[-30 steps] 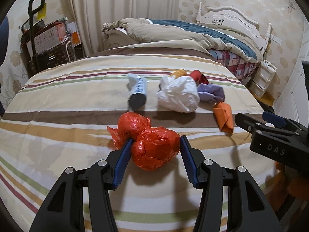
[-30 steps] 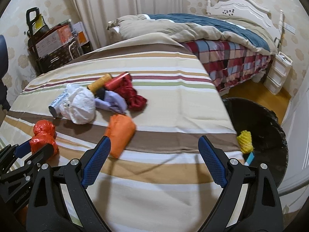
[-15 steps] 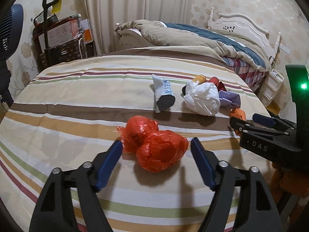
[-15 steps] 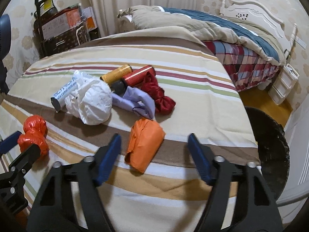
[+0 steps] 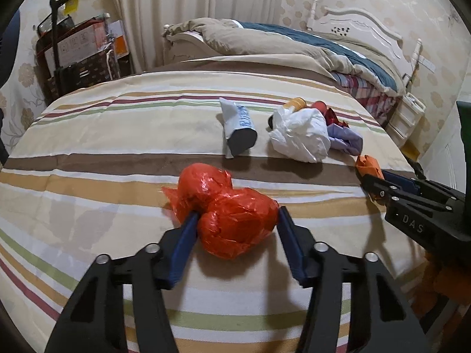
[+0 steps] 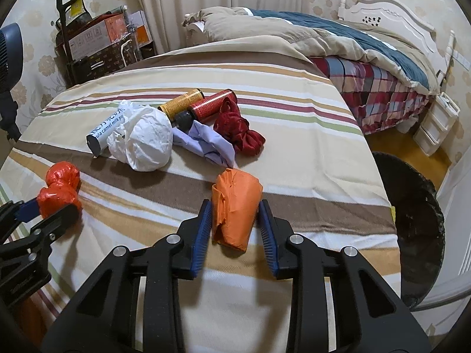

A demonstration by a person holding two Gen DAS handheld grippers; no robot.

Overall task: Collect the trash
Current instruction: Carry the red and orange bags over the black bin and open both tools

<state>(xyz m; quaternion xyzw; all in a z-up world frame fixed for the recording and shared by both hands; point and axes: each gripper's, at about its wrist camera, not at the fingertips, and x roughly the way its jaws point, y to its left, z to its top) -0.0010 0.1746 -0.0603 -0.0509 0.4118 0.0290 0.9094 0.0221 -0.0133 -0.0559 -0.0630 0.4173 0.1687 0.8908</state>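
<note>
Trash: crinkled red plastic bag (image 5: 232, 217), folded orange wrapper (image 6: 235, 209), striped cloth (image 5: 117, 153)

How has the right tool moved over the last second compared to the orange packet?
Yes. The right tool has come forward over the striped cover to the orange packet; its jaws have just been closing and now straddle the packet.

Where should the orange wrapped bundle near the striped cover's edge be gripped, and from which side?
Across its narrow width, at the near end, coming from above and the near side. The orange bundle lies lengthwise along the right gripper, long flanks facing the pads. The jaws have just been closing and now press both flanks.
</note>
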